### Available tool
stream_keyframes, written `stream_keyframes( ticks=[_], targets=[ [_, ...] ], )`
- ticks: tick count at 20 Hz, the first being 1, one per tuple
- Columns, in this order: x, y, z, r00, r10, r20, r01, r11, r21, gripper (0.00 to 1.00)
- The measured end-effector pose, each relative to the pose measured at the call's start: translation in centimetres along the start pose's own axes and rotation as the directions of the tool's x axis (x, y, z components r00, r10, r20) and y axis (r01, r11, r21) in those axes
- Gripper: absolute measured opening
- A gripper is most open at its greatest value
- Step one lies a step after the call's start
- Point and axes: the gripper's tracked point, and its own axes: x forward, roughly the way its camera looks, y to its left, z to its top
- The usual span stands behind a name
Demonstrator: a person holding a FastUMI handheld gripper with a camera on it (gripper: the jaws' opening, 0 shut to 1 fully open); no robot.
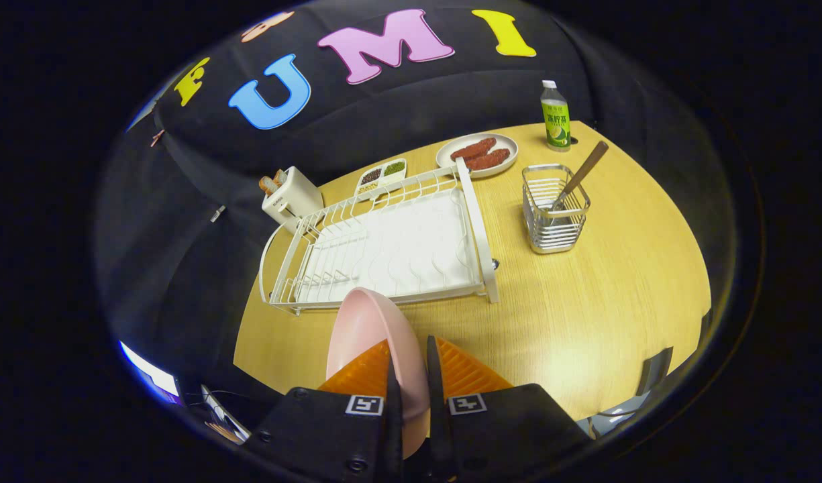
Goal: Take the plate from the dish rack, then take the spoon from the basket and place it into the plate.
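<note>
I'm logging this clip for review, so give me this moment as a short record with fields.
gripper: gripper shut on pink plate, held on edge between the fingers
dish rack: white dish rack just beyond the plate, on the wooden table
spoon: spoon standing in the wire basket, right of the rack
task stage: plate out of the rack, spoon not yet taken

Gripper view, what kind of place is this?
Likely a mock kitchen tabletop in a recording booth: a white dish rack, a wire basket holding a spoon, and a pink plate gripped in the claw.
</note>
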Motion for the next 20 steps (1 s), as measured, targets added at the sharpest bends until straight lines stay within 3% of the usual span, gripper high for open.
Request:
stream_keyframes(
  ticks=[8, 11, 13, 15, 16, 17, 20],
  targets=[
    [5.0, -4.1, -2.7, 0.99, 0.059, -0.125, -0.061, 0.998, -0.011, 0.21],
    [5.7, -5.9, -2.8, 0.988, 0.067, -0.142, -0.064, 0.998, 0.023, 0.28],
    [5.8, -7.4, -2.3, 0.989, 0.058, -0.135, -0.055, 0.998, 0.021, 0.38],
    [5.2, -8.5, -1.3, 0.992, 0.059, -0.109, -0.058, 0.998, 0.012, 0.67],
    [4.7, -9.2, -0.7, 0.995, 0.046, -0.087, -0.047, 0.999, -0.01, 0.75],
    [4.2, -10.1, 0.0, 0.998, 0.033, -0.059, -0.036, 0.999, -0.039, 0.97],
    [1.7, -12.4, 2.9, 0.997, -0.016, 0.079, 0.027, 0.988, -0.15, 0.99]
  ],
)
